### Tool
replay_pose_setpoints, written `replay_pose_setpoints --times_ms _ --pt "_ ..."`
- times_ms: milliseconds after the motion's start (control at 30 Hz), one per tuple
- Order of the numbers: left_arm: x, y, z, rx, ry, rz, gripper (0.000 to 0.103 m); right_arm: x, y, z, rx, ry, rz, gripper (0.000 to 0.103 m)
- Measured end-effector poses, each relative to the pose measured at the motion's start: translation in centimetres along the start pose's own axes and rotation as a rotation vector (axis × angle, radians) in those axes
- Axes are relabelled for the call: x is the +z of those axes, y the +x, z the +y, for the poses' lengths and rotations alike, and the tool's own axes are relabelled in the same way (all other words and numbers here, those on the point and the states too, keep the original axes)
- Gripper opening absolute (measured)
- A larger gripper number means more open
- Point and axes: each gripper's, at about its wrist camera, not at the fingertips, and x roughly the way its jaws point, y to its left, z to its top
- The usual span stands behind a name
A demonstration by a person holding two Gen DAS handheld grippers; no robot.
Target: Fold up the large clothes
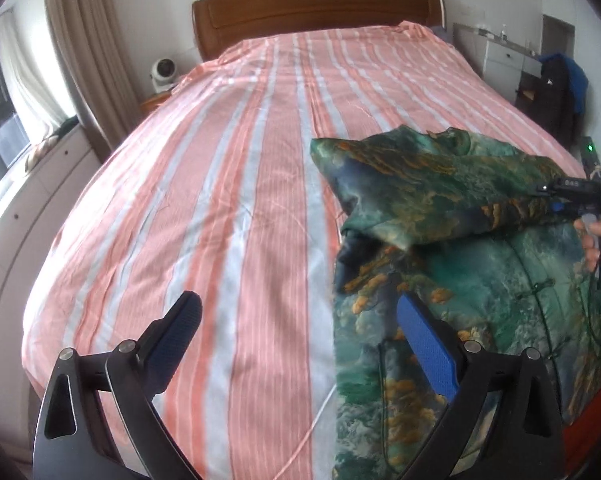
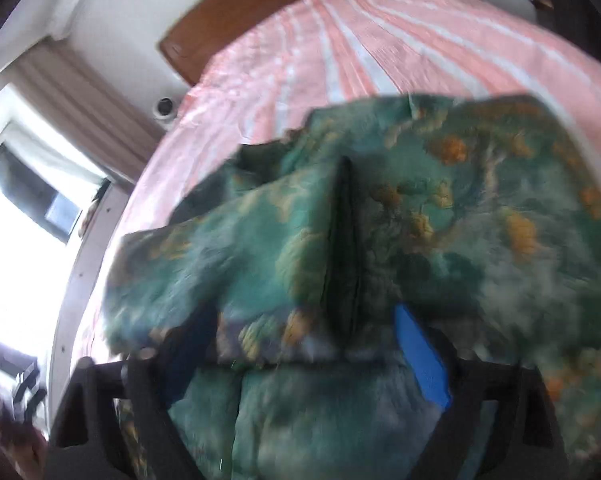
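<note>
A green garment point(image 1: 460, 264) with orange and blue print lies at the near right of the bed. My left gripper point(image 1: 300, 328) is open and empty, its right finger over the garment's left edge. My right gripper point(image 1: 572, 196) shows at the right edge of the left wrist view, lifting a fold of the garment off the bed. In the blurred right wrist view the garment point(image 2: 380, 220) drapes over my right gripper point(image 2: 304, 332); its fingers stand wide apart with cloth hanging between them, and I cannot see the grip.
The bed point(image 1: 228, 184) has a pink and white striped sheet and a brown wooden headboard point(image 1: 316, 4). A small white fan point(image 1: 164, 72) stands on the left nightstand. Curtains and a window are at left, a white dresser point(image 1: 504, 56) at back right.
</note>
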Motion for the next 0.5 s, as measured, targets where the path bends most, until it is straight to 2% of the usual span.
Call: replay_pose_setpoints --times_ms 33,67,133,200,233,300,367,433,500 --pt "-0.1 0.6 -0.1 -0.001 -0.002 0.003 0.099 0.2 0.9 0.0 0.0 0.016 0.027 0.019" --pt "-0.1 1.4 -0.3 -0.01 -0.011 0.007 0.099 0.4 0.9 0.5 -0.025 0.029 0.013 0.017" --pt "-0.3 2.5 -0.6 -0.044 -0.031 0.012 0.099 1.0 -1.6 2.6 -0.01 -0.057 -0.107 0.017" --pt "0.0 4.2 -1.5 -0.083 -0.041 0.016 0.099 1.5 -3.6 4.6 -0.1 -0.184 -0.215 0.017" --pt "0.2 5.0 -2.1 -0.089 -0.032 0.02 0.099 1.7 -3.7 4.7 -0.165 -0.207 -0.232 0.017" --pt "0.7 7.2 -3.7 -0.079 -0.004 0.045 0.099 2.3 -2.3 2.8 -0.301 -0.172 -0.203 0.017" --pt "1.1 9.1 -5.3 -0.088 0.024 0.073 0.098 2.3 -0.5 0.6 -0.367 -0.126 -0.15 0.017" --pt "1.7 10.1 -6.7 -0.097 0.038 0.078 0.098 1.7 0.4 -0.2 -0.362 -0.109 -0.126 0.018" --pt "3.2 10.1 -8.1 -0.159 0.034 0.036 0.098 1.0 0.4 0.0 -0.358 -0.129 -0.142 0.018"
